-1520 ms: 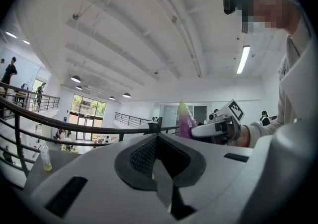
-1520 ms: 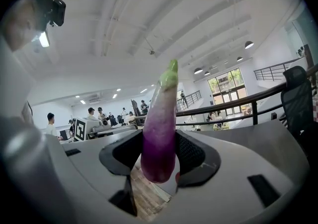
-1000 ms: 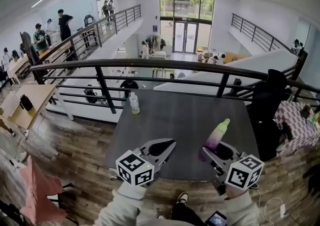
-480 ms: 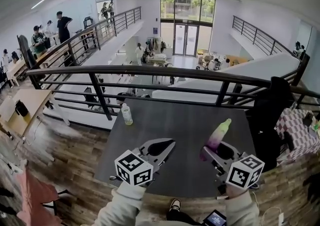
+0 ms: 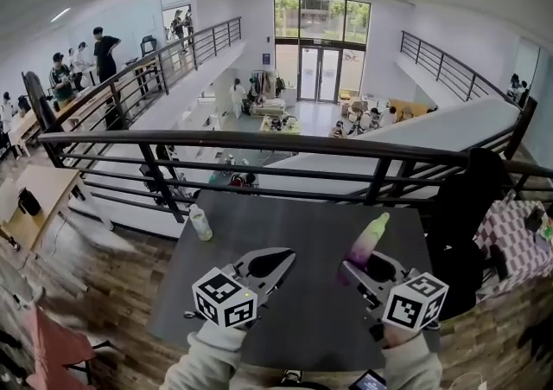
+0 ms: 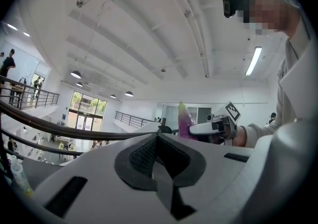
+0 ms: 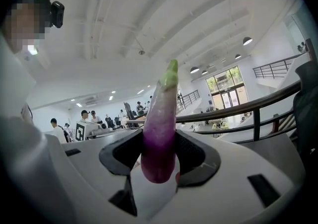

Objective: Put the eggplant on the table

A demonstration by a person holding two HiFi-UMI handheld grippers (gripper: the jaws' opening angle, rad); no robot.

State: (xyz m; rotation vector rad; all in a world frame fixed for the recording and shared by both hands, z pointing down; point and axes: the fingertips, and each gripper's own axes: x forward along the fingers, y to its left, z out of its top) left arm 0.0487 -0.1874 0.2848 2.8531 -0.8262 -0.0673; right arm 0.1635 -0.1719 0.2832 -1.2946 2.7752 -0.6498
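Head view: eggplant (image 5: 367,241) upright, stem up

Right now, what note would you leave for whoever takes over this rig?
Left gripper: shut, empty, over the near part of the table.
Right gripper: shut on the eggplant, held upright, green tip up, above the table.
Done: eggplant is in the grip.
Left: lower it onto a bare part of the table and open that gripper.
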